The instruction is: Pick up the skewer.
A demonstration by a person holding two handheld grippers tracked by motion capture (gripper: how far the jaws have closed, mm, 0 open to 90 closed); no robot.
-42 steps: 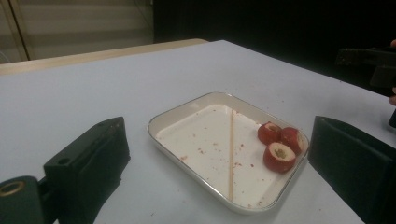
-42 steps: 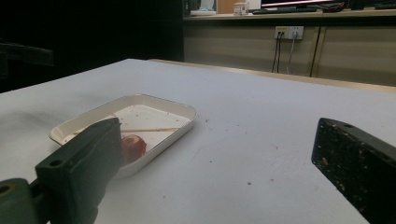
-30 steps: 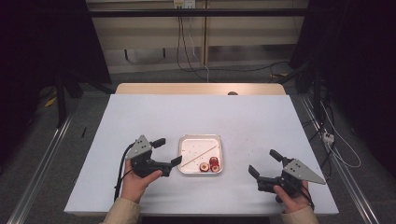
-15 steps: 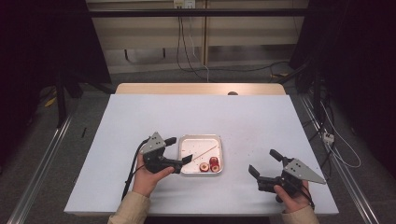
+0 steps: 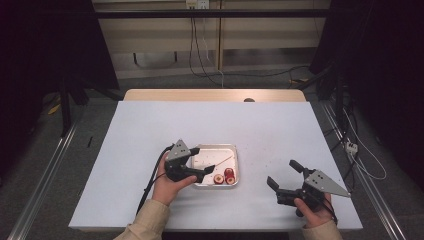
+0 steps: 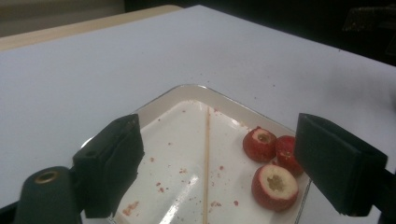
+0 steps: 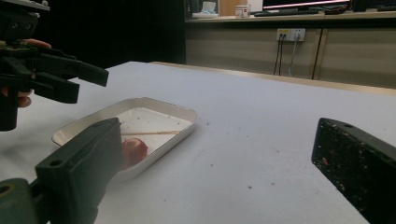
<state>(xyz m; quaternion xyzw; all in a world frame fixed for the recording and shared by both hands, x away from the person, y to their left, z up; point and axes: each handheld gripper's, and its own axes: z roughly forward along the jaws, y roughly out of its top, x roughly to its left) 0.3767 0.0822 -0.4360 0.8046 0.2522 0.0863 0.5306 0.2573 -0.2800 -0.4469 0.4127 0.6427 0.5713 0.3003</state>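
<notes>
A white tray [image 5: 235, 155] sits at the table's near middle. It holds three cored red fruit pieces [image 5: 224, 176] at its near right corner and a thin wooden skewer [image 5: 222, 161]. My left gripper [image 5: 204, 160] hovers over the tray's left part. Its jaws have just been closing a little but stand open, gripping nothing. In the left gripper view the skewer [image 6: 206, 163] runs between the jaws and the fruit pieces [image 6: 260, 143] lie near the right jaw. My right gripper [image 5: 281, 172] rests open to the right of the tray, apart from it, with nothing between its jaws.
Red crumbs dot the tray floor [image 6: 177, 140] and the white table [image 5: 280, 125] to the tray's right. A wooden edge [image 5: 215, 95] borders the table's far side. Cables [image 5: 200, 45] hang behind it, and metal rails [image 5: 45, 170] run along both sides.
My left gripper has moved right, from beside the tray's left edge to over the tray. The right gripper has stayed put.
</notes>
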